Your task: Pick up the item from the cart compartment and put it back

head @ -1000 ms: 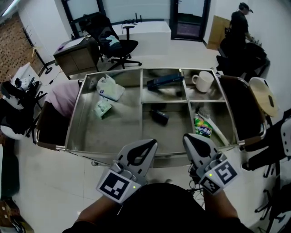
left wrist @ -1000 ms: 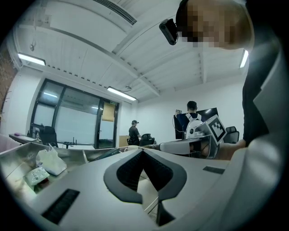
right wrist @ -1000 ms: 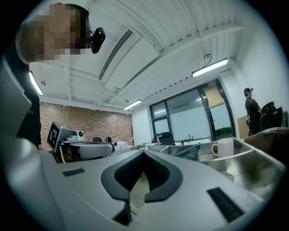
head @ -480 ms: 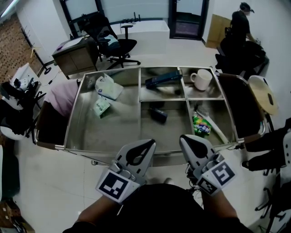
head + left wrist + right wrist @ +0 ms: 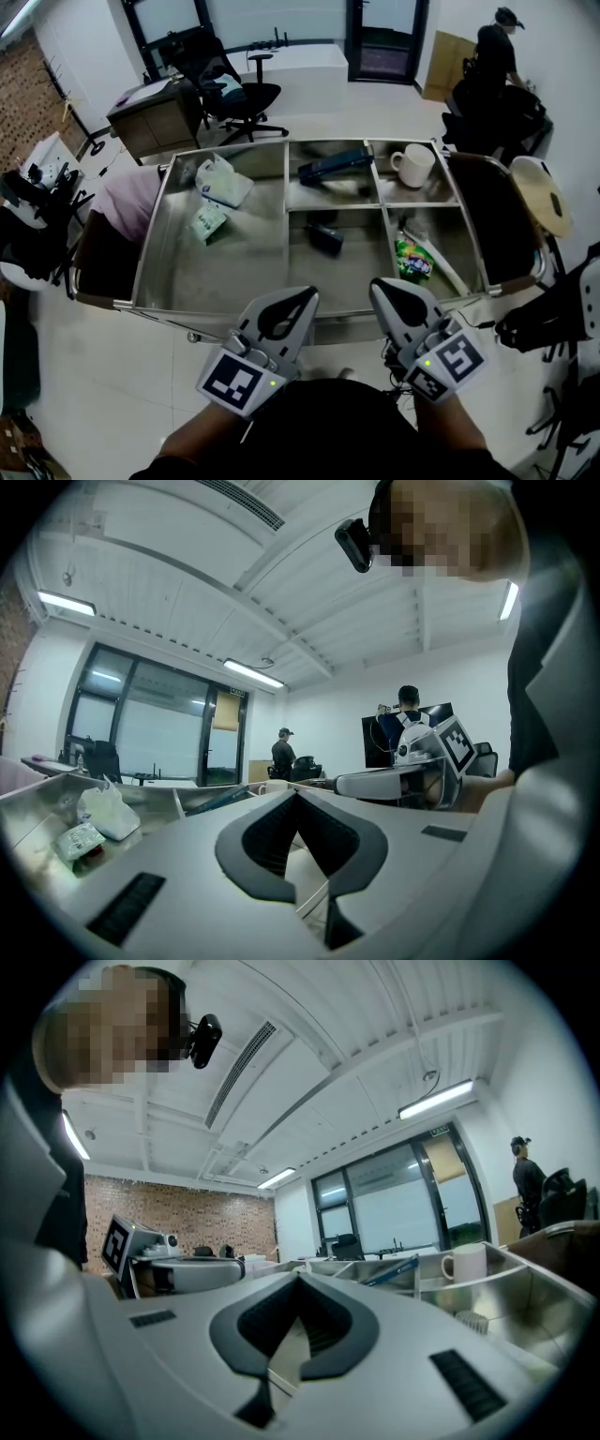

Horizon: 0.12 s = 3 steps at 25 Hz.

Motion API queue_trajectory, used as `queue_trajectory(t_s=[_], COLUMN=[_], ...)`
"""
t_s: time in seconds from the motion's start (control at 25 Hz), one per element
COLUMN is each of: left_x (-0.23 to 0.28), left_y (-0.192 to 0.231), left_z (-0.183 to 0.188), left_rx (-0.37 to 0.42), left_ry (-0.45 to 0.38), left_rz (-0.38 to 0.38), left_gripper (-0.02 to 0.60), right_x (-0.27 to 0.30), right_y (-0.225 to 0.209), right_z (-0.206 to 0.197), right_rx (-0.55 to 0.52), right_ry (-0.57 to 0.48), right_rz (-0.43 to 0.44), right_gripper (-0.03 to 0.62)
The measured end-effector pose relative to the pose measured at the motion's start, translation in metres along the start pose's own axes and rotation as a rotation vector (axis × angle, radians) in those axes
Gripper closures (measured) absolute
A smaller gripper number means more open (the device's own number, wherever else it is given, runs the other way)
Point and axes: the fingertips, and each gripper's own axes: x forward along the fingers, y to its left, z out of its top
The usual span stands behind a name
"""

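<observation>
Across the middle, a stainless-steel cart [image 5: 234, 272], its top walled into compartments for keeping loose goods apart. Nearer the camera, just short of the front rim, the left claw [image 5: 302, 298] and the right claw [image 5: 384, 285], side by side and level, each clenched tip to tip on nothing and clear of every compartment; parked there, by the look of it, rather than reaching. In the wide left bay, a white plastic bag [image 5: 225, 180] slumped toward the far corner, a green-and-white packet [image 5: 211, 222] flat just beside it. In the far middle bay, a dark blue box [image 5: 336, 166] lying aslant; far right, a white mug [image 5: 415, 165] upright. Near right, a green snack packet [image 5: 413, 259]; near middle, a small black item [image 5: 325, 237]. Everything down inside its own bay, nothing lifted: fits a pause ahead of a pick as well as one after a return. The task's own item not to be singled out among them.
</observation>
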Motion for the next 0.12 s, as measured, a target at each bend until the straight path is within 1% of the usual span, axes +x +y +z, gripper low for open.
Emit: queue_trajectory(t_s=[0.12], left_x=[-0.0007], left_y=[0.0014], left_z=[-0.0007], left_rx=[-0.003], left_ry=[0.001], left_rz=[0.006], left_gripper=[0.581], right_x=[0.0001], right_y=[-0.0008], right_z=[0.0002], right_rx=[-0.002], right_ry=[-0.003], right_rz=[-0.001], right_gripper=[0.583])
